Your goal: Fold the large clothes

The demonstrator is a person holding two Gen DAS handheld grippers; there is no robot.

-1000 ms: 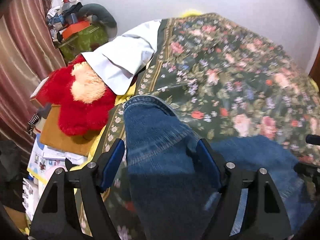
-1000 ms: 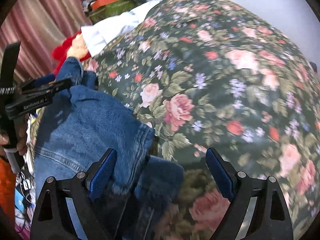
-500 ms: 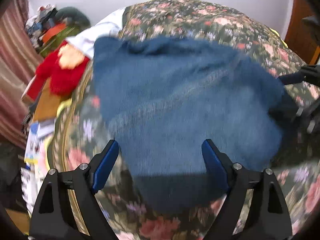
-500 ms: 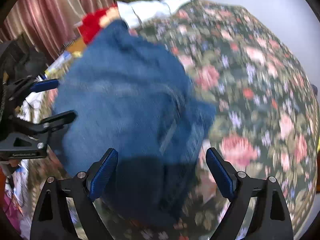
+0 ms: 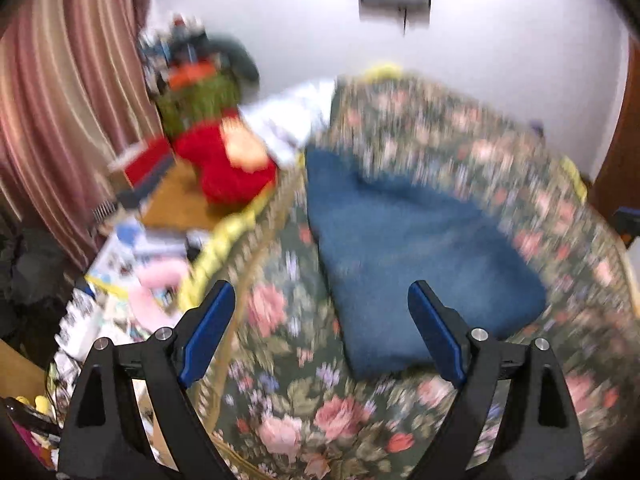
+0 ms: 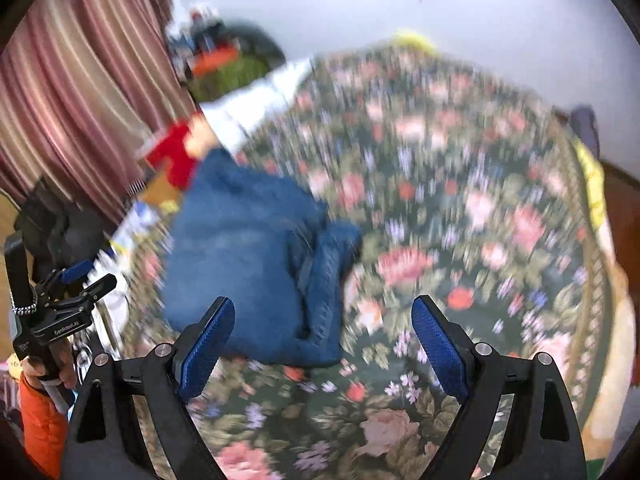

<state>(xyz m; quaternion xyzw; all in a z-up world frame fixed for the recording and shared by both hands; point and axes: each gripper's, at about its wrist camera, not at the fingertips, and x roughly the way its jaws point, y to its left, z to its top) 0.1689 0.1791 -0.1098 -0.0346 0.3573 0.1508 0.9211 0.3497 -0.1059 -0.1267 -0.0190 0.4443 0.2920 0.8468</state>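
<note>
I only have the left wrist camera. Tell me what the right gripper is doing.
Observer: The right gripper is open above the floral bedspread, with nothing pinched between its pads.
Operator: Report the jeans from that side.
Observer: In the right wrist view the jeans lie loose on the bedspread, and one leg bunches into a thick ridge along their right edge.

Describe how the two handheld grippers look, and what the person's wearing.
Both the left gripper and right gripper have black angular frames, silver bolts and ribbed blue pads. White lettering marks the left gripper's body. The person wears an orange sleeve.
</note>
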